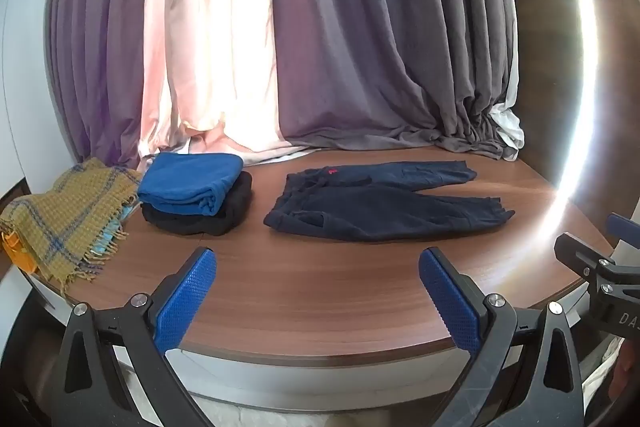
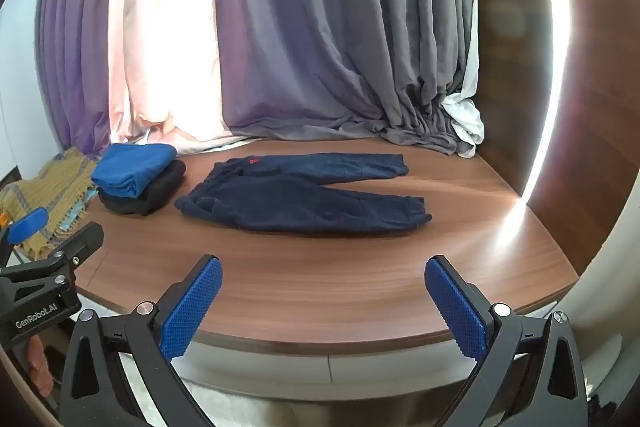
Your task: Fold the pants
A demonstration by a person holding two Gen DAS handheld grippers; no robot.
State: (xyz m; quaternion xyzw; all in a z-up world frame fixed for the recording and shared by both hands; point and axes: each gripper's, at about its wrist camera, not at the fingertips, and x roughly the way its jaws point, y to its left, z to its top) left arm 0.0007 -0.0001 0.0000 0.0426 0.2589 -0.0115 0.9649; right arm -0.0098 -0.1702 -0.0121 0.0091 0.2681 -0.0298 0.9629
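Observation:
Dark navy pants (image 1: 380,205) lie flat on the brown wooden table (image 1: 320,287), waistband to the left, both legs stretched to the right. They also show in the right wrist view (image 2: 304,199). A small red mark sits near the waistband. My left gripper (image 1: 318,263) is open and empty, above the table's near edge, short of the pants. My right gripper (image 2: 323,273) is open and empty, also near the front edge. Each gripper's body shows at the edge of the other's view.
A folded blue garment (image 1: 192,183) lies on a folded black one (image 1: 200,217) left of the pants. A yellow plaid scarf (image 1: 64,219) lies at the far left. Grey and pink curtains (image 1: 320,47) hang behind and bunch on the table's back edge.

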